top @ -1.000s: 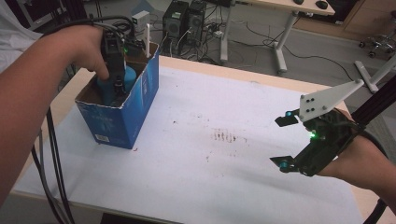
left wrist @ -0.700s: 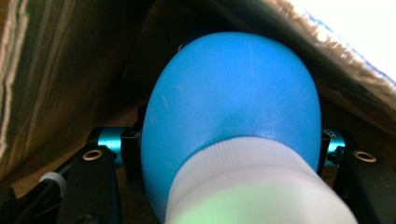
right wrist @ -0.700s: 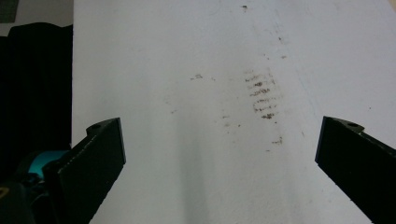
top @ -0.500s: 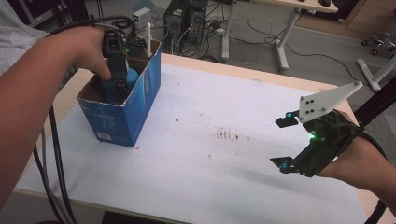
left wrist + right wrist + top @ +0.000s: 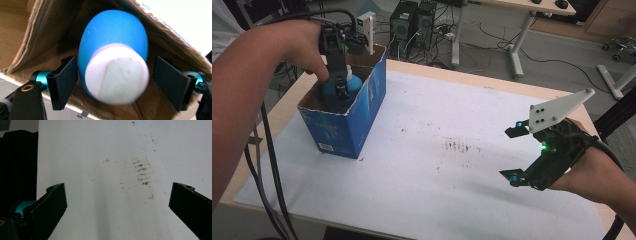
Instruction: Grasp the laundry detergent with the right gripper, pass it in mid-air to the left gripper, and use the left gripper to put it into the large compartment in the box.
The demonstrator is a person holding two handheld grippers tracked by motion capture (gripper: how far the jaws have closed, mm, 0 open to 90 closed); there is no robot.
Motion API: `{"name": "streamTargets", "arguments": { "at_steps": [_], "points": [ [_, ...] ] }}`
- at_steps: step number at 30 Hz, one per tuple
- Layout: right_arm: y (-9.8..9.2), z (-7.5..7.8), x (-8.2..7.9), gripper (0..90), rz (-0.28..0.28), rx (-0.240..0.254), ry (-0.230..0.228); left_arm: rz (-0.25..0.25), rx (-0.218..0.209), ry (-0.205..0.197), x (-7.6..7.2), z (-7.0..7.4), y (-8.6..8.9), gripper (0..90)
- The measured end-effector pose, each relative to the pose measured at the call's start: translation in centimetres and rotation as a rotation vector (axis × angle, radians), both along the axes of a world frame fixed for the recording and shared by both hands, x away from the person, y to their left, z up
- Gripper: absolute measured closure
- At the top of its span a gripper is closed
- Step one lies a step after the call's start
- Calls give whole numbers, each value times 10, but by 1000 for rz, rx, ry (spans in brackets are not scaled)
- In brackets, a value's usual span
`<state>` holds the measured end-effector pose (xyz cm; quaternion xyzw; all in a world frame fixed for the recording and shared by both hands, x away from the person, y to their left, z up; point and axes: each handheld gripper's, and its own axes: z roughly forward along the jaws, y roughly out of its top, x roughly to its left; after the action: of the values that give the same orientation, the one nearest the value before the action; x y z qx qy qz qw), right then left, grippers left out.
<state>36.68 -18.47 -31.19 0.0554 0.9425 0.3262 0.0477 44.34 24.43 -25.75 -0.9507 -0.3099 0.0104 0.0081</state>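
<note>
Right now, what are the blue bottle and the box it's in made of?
The blue bottle looks like smooth, shiny plastic with a matte white plastic cap; light glints off its rounded side. The box looks like cardboard: brown and rough inside with frayed, torn edges, printed glossy blue outside.

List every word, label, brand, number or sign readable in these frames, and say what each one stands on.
None can be read.
Blue cardboard box: pale printing across its front and a small white label low on that face, both too small and blurred to read.
Blue bottle with its white cap: no lettering visible.
White table cover: only dark smudges, no text.
</note>
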Motion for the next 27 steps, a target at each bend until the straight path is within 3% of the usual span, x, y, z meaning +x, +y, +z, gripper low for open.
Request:
{"name": "streamTargets", "arguments": {
  "at_steps": [4, 11, 12, 13, 19, 27],
  "points": [
    [-1, 1, 2, 9, 0, 1, 7, 11, 8, -15, -4, 18, -2, 167],
    [-3, 3, 6, 9, -3, -1, 9, -3, 16, -30, -11, 36, -8, 163],
    [-3, 4, 7, 9, -3, -2, 9, -40, 13, -34, -16, 44, -14, 163],
    [-6, 6, 10, 9, -8, -11, 10, -56, 7, -32, -19, 46, -18, 128],
    [-10, 12, 17, 9, -9, -46, 3, -158, -16, -25, -31, 59, -43, 126],
    [-11, 22, 25, 9, 19, -119, 4, -279, -38, -15, -43, 62, -81, 93]
  ]
}}
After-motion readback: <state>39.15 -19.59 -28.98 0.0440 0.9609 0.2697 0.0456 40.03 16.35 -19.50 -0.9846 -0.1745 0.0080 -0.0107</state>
